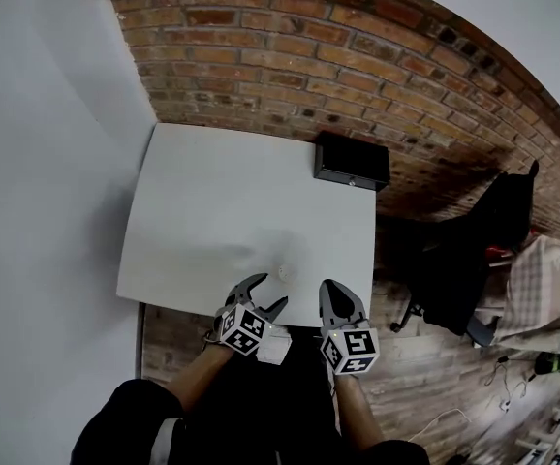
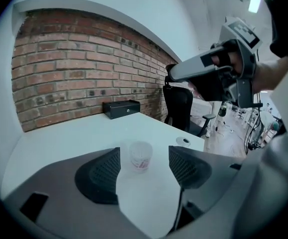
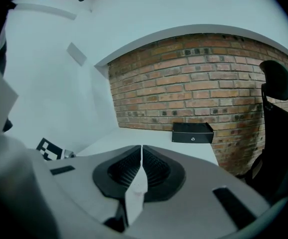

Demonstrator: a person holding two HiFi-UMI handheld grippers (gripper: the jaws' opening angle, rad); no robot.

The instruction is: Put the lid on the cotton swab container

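— Where's the cotton swab container [image 2: 140, 156]?

— Upright on the white table [image 1: 212, 211], near its front edge, straight ahead of my left gripper [image 1: 271, 291]. Those jaws are spread wide and the container lines up with the gap between them, just ahead of the tips (neither pad touches it).

— And the lid?

— I can't tell whether one is on it. A small round disc [image 2: 184, 141] lies off to the right by the table's edge, and I take that for the lid. My right gripper [image 1: 333, 294] is pressed together and empty, just beside the left.

— Which step, then?

— The approach, I'd say. Next I'd steady the container with the left. The right must open before it can lift that disc. The black box [image 1: 352, 161] at the far corner is well apart.
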